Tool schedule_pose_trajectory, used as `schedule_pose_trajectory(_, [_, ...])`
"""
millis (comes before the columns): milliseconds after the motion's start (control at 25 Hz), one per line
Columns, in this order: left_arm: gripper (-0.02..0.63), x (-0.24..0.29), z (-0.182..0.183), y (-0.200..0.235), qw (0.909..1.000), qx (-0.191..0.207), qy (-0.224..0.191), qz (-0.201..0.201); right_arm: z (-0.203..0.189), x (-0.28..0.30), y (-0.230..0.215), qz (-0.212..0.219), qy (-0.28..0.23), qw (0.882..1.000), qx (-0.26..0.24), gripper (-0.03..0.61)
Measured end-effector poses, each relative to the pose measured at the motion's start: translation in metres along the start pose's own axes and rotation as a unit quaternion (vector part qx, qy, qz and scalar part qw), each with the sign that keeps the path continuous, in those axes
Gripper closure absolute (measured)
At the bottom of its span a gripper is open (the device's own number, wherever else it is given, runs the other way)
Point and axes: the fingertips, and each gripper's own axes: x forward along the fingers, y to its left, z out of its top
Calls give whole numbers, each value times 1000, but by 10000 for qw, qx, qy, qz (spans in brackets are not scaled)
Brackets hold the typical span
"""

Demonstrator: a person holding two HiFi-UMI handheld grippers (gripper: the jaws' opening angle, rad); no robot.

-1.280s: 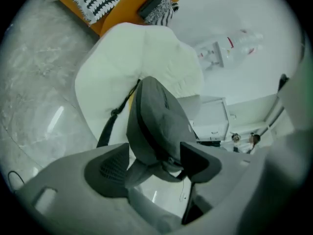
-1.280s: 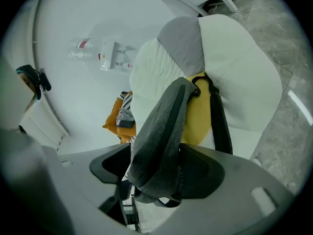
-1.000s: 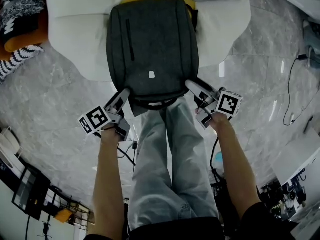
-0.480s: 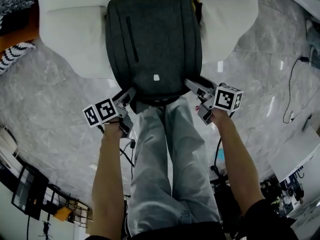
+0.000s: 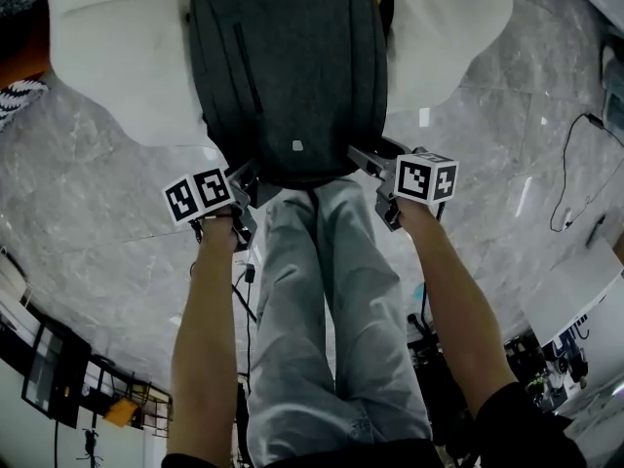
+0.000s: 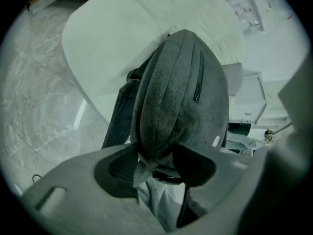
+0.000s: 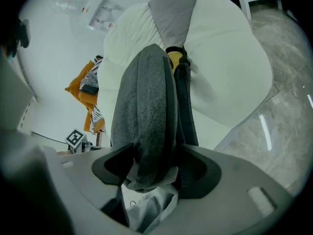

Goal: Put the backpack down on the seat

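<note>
Backpack (image 5: 288,66) edge sits inside closing left tongs (image 5: 246,178) and closing right tongs (image 5: 363,159).

place: lab-like workroom | cues: marble floor (image 5: 88,222), white cushioned seat (image 5: 117,66), loose floor cable (image 5: 570,174), square marker (image 7: 74,138) on stand

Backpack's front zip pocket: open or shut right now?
Shut. The front zipper on the backpack reads as one thin closed line in the head and left gripper views; no gap or lining shows.

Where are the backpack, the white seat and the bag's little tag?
The dark grey fabric backpack (image 5: 292,57): head view, middle of front panel.
The white cushioned seat (image 5: 112,66): head view, bare cushion left of backpack.
The small white tag (image 5: 296,145): head view, its centre.
</note>
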Motion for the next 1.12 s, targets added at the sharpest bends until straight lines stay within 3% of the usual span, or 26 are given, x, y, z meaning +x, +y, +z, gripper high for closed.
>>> schedule_pose_trajectory(320, [411, 14, 2, 16, 9985, 195, 73, 502, -12, 25, -15, -389, 502, 9979, 97, 296])
schedule_pose_trajectory(440, [424, 18, -4, 14, 9990, 190, -14, 411, -16, 22, -21, -471, 688, 9964, 121, 296])
schedule_pose_trajectory(560, [425, 5, -3, 9, 9991, 184, -32, 378, -14, 13, -14, -507, 740, 9960, -55, 296])
schedule_pose_trajectory(640, [428, -6, 0, 9, 9975, 360, -107, 592, -13, 3, -13, -608, 825, 9944, -244, 296])
schedule_pose_trajectory(720, [545, -19, 1, 11, 9941, 530, -231, 917, -15, -7, -16, -761, 966, 9913, -480, 321])
schedule_pose_trajectory(840, [601, -34, 2, 3, 9919, 664, -335, 1028, -8, -20, -15, -889, 960, 9887, -736, 342])
schedule_pose_trajectory(1040, [614, -47, 8, -18, 9924, 724, -469, 881, 7, -31, -4, -966, 802, 9888, -813, 377])
schedule_pose_trajectory(1120, [614, -50, 10, -28, 9924, 769, -508, 819, 10, -35, 4, -962, 753, 9887, -868, 419])
